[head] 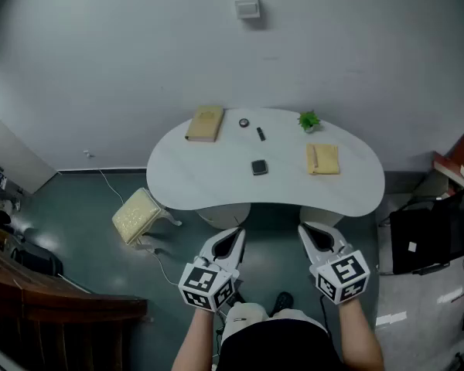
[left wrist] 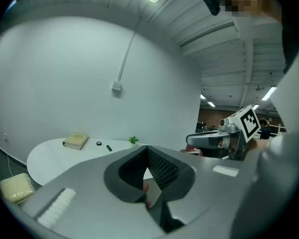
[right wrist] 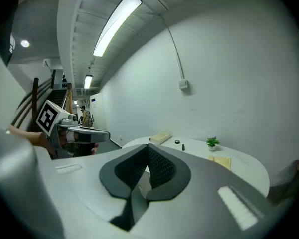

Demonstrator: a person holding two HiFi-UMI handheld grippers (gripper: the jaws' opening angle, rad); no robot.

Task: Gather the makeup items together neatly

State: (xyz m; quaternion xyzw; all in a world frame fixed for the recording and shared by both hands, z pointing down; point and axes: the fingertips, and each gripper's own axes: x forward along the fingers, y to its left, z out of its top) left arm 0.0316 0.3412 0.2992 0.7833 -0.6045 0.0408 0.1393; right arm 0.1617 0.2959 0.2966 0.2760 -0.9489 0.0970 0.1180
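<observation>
On the table (head: 201, 178) I find a round item (head: 243, 122), a stick (head: 261, 134) and a square case (head: 259, 167), all 3 too small to identify. The right edge crops the red stack (head: 462, 154).

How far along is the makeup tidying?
Nothing looks done yet: the small round black item, the black stick and the dark square compact lie apart on the white table. Nothing is in hand: the left gripper and right gripper are both shut, empty, short of the table. All the gathering is left.
</observation>
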